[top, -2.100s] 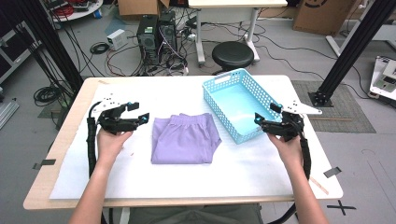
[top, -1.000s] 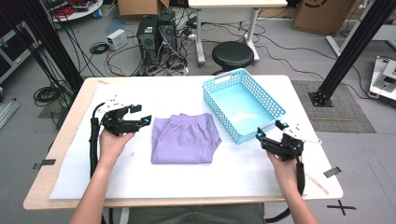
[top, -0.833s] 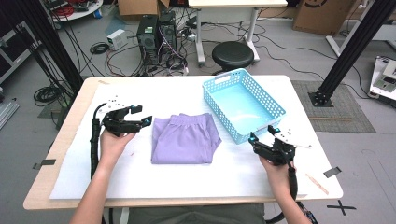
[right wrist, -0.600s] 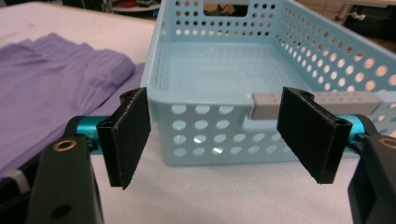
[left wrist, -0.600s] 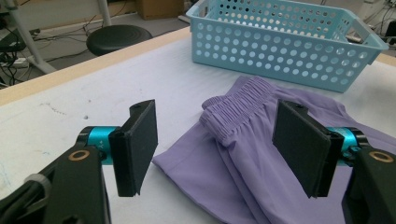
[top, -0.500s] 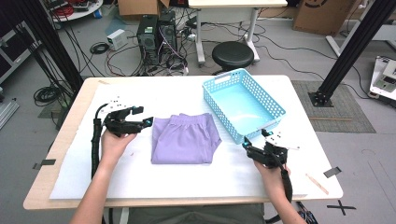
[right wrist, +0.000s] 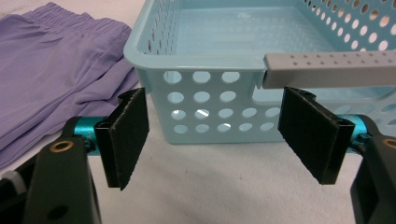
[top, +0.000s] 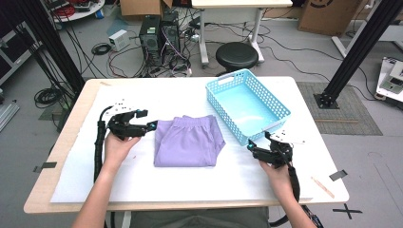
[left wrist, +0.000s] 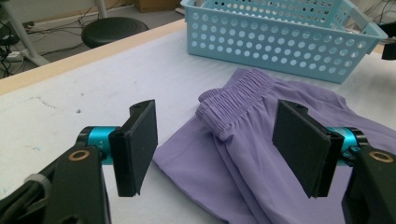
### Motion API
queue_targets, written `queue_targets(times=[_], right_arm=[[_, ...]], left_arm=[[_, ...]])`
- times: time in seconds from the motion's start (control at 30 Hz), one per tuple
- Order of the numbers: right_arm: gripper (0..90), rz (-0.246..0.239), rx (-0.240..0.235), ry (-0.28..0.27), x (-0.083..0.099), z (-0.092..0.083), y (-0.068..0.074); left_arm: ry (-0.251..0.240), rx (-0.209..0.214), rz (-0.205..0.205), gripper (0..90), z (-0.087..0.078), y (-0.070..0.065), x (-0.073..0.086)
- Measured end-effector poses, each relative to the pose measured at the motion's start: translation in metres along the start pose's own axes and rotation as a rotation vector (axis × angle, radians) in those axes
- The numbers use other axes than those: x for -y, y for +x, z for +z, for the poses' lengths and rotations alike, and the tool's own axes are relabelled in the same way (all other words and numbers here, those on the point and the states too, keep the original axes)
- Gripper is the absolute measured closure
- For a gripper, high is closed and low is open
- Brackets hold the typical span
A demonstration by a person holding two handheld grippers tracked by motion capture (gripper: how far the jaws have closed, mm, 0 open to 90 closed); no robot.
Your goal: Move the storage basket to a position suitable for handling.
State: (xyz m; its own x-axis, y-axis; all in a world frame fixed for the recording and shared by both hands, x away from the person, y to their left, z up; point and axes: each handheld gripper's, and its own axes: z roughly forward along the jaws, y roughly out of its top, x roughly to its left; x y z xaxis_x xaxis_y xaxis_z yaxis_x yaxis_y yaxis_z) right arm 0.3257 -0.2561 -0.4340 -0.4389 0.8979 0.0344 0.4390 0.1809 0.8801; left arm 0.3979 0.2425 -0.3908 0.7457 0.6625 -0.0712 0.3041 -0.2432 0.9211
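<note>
A lab set up for recording — not a home or shop.

Black aluminium framing posts (top: 45,45) rise at both sides of the light wooden surface (top: 71,142), which wears a white cover sheet and stands on a bare grey floor. Behind it, two desktop computer towers (top: 159,35) sit directly on the floor amid a tangle of loose cables (top: 119,54) — beside them a small white box (top: 119,39) and a black round stool (top: 236,56). Cardboard boxes (top: 323,12) are stacked at the far wall, a second white desk (top: 228,4) stands behind, and black tape marks (top: 346,210) are stuck to the floor near the surface's corner.
</note>
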Motion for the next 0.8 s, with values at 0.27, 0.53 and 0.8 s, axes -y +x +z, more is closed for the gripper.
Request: queue_targets(times=[0.27, 0.53, 0.8], right_arm=[[25.4, 0.015, 0.002, 0.014, -0.002, 0.007, 0.001], [26.0, 0.074, 0.075, -0.010, -0.006, 0.004, -0.021], [25.7, 0.087, 0.090, -0.005, 0.000, -0.005, -0.025]], left_arm=[[0.010, 0.000, -0.002, 31.0, 0.001, 0.000, 0.001], [0.012, 0.001, -0.005, 31.0, 0.001, 0.000, 0.002], [0.023, 0.004, -0.005, 31.0, 0.005, -0.001, 0.003]])
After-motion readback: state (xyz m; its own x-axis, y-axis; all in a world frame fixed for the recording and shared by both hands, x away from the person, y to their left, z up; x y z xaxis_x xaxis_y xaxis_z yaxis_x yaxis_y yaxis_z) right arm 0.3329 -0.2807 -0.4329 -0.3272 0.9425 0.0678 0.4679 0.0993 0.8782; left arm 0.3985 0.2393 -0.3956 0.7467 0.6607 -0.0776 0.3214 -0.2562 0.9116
